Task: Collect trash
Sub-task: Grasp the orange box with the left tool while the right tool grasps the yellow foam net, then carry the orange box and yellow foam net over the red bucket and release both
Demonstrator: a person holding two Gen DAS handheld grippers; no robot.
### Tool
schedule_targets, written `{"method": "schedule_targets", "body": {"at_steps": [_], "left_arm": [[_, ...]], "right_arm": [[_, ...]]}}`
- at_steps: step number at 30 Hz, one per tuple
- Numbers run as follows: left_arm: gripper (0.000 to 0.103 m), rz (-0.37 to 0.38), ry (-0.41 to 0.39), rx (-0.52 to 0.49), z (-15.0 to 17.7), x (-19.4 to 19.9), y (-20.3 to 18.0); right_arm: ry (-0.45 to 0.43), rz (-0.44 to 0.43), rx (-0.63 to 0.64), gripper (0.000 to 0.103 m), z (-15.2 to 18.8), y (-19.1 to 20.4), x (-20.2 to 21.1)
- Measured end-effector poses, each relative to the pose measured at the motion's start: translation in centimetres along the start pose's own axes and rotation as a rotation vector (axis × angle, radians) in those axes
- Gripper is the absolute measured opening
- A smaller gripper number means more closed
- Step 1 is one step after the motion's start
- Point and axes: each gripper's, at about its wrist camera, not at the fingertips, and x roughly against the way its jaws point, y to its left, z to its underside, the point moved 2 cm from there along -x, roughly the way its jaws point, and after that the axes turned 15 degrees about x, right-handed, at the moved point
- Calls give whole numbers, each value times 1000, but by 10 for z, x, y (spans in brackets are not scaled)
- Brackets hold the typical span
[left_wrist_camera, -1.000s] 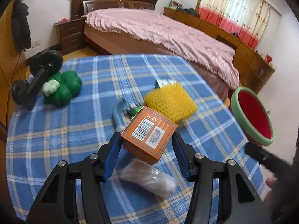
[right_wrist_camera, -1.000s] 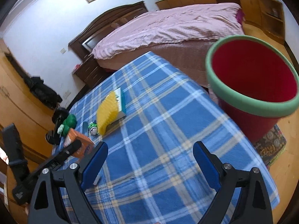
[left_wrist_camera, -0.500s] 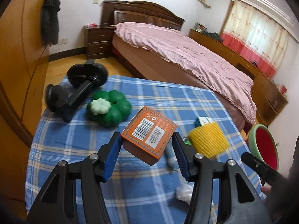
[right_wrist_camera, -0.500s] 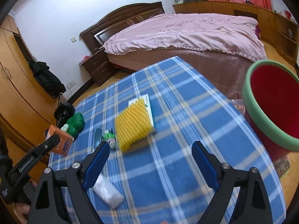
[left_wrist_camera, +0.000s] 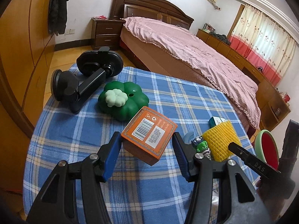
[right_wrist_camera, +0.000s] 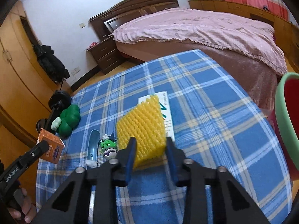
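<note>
On the plaid-clothed desk [right_wrist_camera: 205, 97] by the bed, our left gripper [left_wrist_camera: 147, 147] clamps the orange carton [left_wrist_camera: 149, 136]; our right gripper [right_wrist_camera: 150, 149] jaws straddle the yellow foam net [right_wrist_camera: 142, 119], unclosed. Squeeze gently, then carry to the bin [right_wrist_camera: 286, 115] at three o'clock.

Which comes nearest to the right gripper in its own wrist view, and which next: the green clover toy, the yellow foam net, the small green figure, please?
1. Yellow foam net, between the right gripper fingers.
2. Small green figure, just left.
3. Green clover toy, far left.
</note>
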Motion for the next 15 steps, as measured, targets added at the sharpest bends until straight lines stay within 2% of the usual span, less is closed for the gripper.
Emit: {"method": "schedule_targets", "body": {"at_steps": [1, 7, 15], "left_arm": [[56, 3, 4, 2, 1, 0, 0], [56, 26, 10, -18, 6, 5, -9], [56, 82, 9, -57, 12, 22, -30]], "right_arm": [[-3, 2, 9, 14, -1, 2, 1], [-45, -14, 15, 12, -2, 6, 19], [-110, -41, 0, 12, 6, 8, 64]]}}
